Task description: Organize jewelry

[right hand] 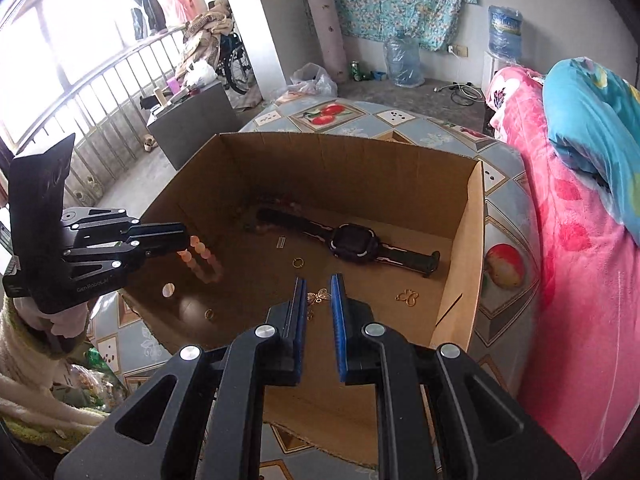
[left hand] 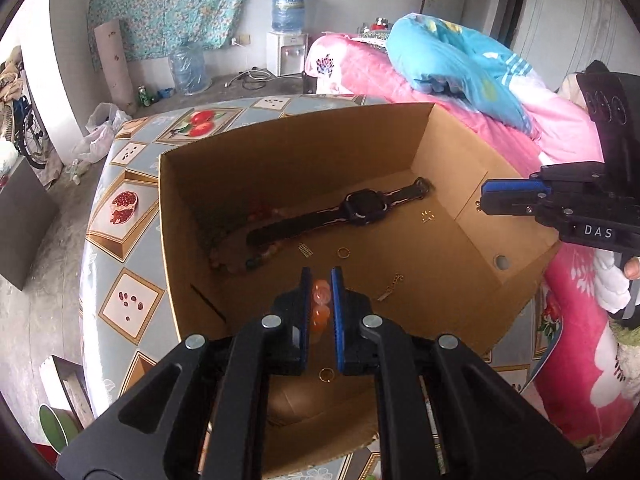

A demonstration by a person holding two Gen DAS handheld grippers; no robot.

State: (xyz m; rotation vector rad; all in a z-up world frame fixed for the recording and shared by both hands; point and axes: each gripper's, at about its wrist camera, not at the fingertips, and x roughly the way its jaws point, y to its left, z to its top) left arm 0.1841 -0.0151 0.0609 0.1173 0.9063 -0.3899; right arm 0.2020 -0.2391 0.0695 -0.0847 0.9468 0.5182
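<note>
Fruit-patterned tablecloth [right hand: 500, 216] carries the cardboard box [right hand: 360, 168], already holding a black watch [right hand: 354, 242], rings and charms, while the left gripper [left hand: 321, 298] pinches an orange bead bracelet [right hand: 202, 260] above it, undropped, and the right gripper [right hand: 316, 300] hangs empty, jaws parted

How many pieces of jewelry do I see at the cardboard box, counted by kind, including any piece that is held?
Watch: 1
Bead bracelets: 2 (held bracelet in the left gripper; floor bracelet, partly hidden under the watch strap)
Gold rings: 2
Gold butterfly charms: 2
Rectangular gold charm: 1
Total: 8
</note>
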